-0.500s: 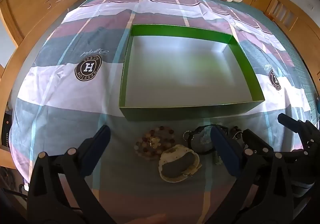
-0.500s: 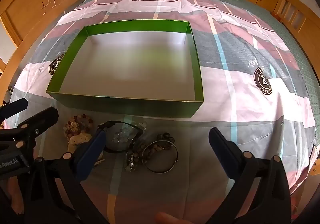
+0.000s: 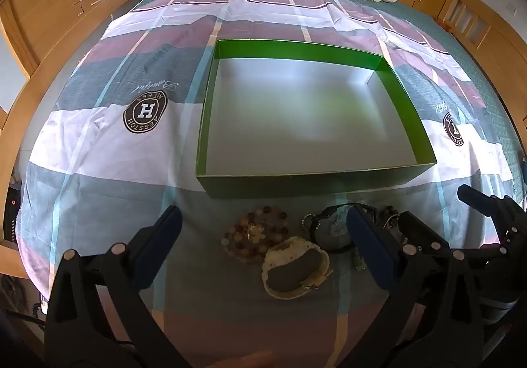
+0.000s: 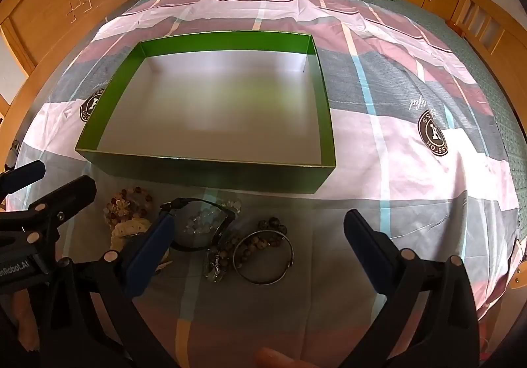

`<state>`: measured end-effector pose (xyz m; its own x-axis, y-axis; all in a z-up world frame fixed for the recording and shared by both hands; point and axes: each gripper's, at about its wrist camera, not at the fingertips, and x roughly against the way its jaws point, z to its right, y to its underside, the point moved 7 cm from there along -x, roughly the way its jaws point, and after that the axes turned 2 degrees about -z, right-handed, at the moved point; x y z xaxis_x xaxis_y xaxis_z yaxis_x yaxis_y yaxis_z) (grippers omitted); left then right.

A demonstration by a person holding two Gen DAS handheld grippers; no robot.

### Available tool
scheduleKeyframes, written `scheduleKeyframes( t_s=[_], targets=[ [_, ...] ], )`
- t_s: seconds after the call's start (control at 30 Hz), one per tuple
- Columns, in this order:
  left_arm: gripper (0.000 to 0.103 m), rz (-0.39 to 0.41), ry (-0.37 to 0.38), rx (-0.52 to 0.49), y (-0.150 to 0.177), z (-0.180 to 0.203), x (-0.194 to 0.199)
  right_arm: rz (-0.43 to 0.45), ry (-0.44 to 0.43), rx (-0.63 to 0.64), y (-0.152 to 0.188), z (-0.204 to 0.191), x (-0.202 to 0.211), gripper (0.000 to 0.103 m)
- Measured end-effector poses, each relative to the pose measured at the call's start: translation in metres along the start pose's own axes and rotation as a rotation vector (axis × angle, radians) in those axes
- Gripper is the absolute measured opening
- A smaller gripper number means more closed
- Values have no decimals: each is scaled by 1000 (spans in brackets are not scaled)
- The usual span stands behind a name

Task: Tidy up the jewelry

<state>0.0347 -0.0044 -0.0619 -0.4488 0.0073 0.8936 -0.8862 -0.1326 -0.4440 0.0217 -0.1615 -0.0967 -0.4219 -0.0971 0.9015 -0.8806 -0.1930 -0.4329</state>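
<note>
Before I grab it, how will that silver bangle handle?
The silver bangle looks like a rigid thin hoop lying flat, so it probably keeps its shape. Its smooth metal may slip between the pads. A brown bead strand lies across it and could drag along.

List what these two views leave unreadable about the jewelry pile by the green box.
- Left wrist view: the left gripper's right finger covers part of the black bracelet and whatever lies behind it.
- Right wrist view: the right gripper's left finger hides most of the cream bracelet.
- Dark bead strand: too tangled to separate pieces.
</note>
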Motion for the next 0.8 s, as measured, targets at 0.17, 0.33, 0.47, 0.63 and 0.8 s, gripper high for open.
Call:
scheduleKeyframes(
  t_s=[0.17,0.33,0.47,0.63,0.8],
  targets=[
    [101,0,1,4,0,-6,0,1,1,0,-2,-1,1,102],
    [101,1,-2,1,1,-8,0,-1,1,4,-1,-1,2,102],
    [101,1,-5,2,-1,-8,-1,-2,2,6,-1,-1,1,102],
    [101,1,-8,0,-1,-12,-2,-1,2,7,-1,-1,2,102],
    [101,0,-8,-2,-1,-11,-3,0,5,11,0,-3,1,102]
  ],
)
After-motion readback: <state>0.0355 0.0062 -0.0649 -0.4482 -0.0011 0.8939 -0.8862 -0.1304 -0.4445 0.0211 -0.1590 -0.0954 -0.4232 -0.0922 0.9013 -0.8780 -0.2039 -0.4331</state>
